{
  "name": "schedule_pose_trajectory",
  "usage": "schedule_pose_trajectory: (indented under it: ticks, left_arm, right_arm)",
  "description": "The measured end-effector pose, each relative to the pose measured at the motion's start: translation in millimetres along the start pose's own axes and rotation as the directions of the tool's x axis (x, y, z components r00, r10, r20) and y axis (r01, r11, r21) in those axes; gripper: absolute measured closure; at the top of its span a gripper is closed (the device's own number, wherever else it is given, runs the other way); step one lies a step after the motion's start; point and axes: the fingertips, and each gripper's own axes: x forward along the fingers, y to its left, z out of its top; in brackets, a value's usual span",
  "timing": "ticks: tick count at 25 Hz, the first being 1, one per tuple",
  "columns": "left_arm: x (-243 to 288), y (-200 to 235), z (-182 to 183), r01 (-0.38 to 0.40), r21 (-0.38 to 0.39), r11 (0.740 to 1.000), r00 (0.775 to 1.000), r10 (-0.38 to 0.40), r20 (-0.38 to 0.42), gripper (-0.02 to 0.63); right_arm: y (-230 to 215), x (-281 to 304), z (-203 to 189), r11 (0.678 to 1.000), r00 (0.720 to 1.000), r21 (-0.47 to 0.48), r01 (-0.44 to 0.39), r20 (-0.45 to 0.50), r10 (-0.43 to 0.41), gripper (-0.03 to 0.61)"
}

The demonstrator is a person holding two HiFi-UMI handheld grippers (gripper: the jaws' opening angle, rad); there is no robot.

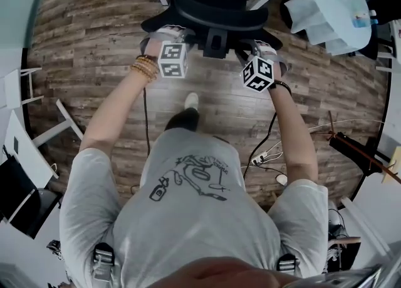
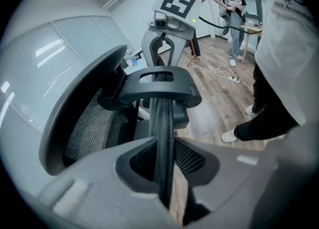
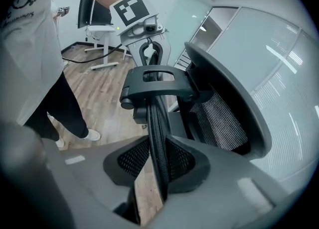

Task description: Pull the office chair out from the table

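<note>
Office chair (image 1: 213,5) is clamped at its thin rim by narrowly parted fingers of left gripper (image 2: 164,173) and right gripper (image 3: 159,173).

office chair (image 1: 210,11): matt black plastic, mesh cloth | floor (image 1: 94,36): wood-grain planks, matt | shirt (image 1: 188,224): grey cloth

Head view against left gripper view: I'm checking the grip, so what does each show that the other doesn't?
Head view only: the left gripper from above, with bracelets on the wrist holding it. Left gripper view only: its jaws clamped on the chair's thin back edge, and a second person standing behind. Both: chair, right gripper, wood floor.
</note>
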Motion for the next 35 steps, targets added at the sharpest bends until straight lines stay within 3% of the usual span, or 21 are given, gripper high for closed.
schedule_pose_trajectory:
  ticks: [35]
  left_arm:
    - [-91,-255,113,0.024,-0.055,0.998,1.000,-0.024,-0.009,0.520]
  right_arm:
    - [252,-152,-20,1.000,1.000,-0.024,0.007,0.015,-0.006,0.468]
